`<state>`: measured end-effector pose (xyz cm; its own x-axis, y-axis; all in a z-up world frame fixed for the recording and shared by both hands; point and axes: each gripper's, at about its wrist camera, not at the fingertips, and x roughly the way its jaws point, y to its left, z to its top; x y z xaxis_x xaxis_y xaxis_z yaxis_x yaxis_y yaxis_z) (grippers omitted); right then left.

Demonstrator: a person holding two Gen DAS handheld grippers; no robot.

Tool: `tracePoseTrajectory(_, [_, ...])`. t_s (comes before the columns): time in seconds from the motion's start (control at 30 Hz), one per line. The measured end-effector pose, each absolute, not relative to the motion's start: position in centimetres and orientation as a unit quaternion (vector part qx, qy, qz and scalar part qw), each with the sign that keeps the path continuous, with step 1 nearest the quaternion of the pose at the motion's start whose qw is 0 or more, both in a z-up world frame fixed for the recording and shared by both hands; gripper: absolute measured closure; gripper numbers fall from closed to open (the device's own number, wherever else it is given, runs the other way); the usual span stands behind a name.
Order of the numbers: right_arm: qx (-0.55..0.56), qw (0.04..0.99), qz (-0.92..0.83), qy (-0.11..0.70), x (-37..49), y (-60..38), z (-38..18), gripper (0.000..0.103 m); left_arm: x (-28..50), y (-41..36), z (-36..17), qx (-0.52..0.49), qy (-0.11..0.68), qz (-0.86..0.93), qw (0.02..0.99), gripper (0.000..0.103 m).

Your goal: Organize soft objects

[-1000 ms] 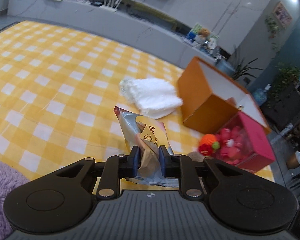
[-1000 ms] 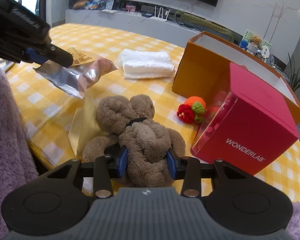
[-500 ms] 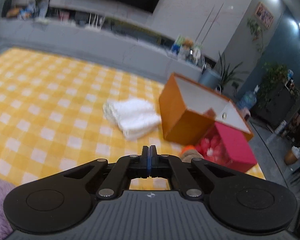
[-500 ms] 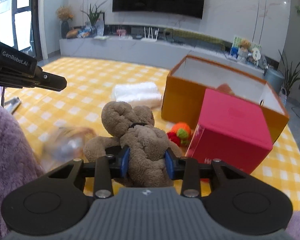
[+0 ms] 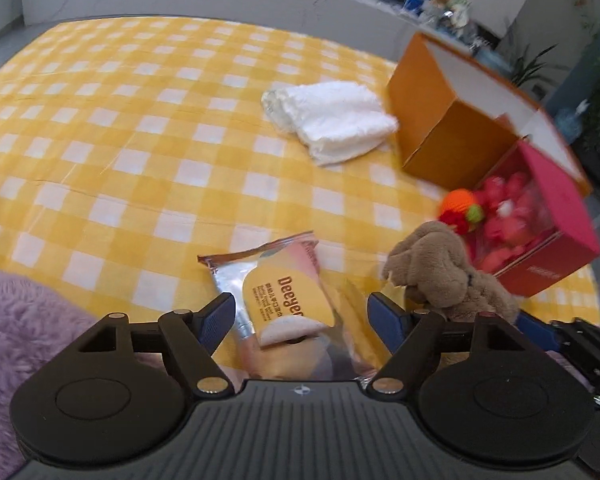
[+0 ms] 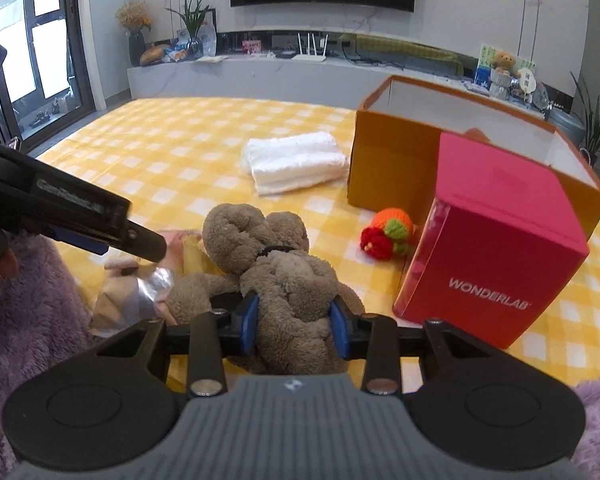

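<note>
A silver and yellow snack packet (image 5: 284, 296) lies flat on the yellow checked tablecloth (image 5: 140, 140). My left gripper (image 5: 300, 308) hangs over it with its jaws opening wide; the packet is between them, but neither pad touches it. In the right wrist view, the left gripper's fingers (image 6: 140, 240) hover above the crumpled packet (image 6: 140, 292). My right gripper (image 6: 295, 320) is shut on the body of a brown teddy bear (image 6: 276, 264), which sits upright near the table's front edge. The bear (image 5: 440, 272) also shows at the right of the left wrist view.
A folded white towel (image 6: 294, 162) lies mid-table. An open orange box (image 6: 388, 164) stands behind a pink box (image 6: 496, 248), with an orange and red knitted toy (image 6: 388, 232) at their foot. Purple fluffy sleeves (image 5: 20, 320) fill the near corners.
A second ago my left gripper held the packet in the air. It then let go and closed empty; now it stands wide open over the packet on the table. The right grip is unchanged.
</note>
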<state>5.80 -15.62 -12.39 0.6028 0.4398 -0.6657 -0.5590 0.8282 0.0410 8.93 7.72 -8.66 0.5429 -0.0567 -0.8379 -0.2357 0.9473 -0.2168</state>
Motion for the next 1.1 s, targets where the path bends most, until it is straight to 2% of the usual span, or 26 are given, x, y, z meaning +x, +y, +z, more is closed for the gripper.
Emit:
tracePoseTrajectory(0.5, [-0.127, 0.882, 0.285, 0.353, 6.0, -14.3, -14.5, 0.062, 11.2, 7.1, -11.8, -0.139, 0.510, 0.084, 0.845, 0.014])
tracePoseTrajectory(0.53, [-0.125, 0.882, 0.286, 0.354, 6.0, -14.4, -14.5, 0.062, 11.2, 7.2, -11.9, -0.140, 0.509, 0.082, 0.845, 0.017])
tracePoseTrajectory(0.57, [-0.124, 0.881, 0.286, 0.355, 6.1, -14.4, -14.5, 0.062, 11.0, 7.5, -11.8, -0.147, 0.503, 0.085, 0.847, 0.027])
tracePoseTrajectory(0.77, [-0.118, 0.882, 0.287, 0.354, 6.0, -14.6, -14.5, 0.062, 9.6, 8.1, -10.9, -0.171, 0.466, 0.078, 0.865, 0.042])
tracePoseTrajectory(1.1, [-0.083, 0.907, 0.279, 0.304, 5.2, -16.1, -11.4, 0.064, 6.9, 8.2, -4.7, -0.160, 0.374, 0.070, 0.911, 0.046])
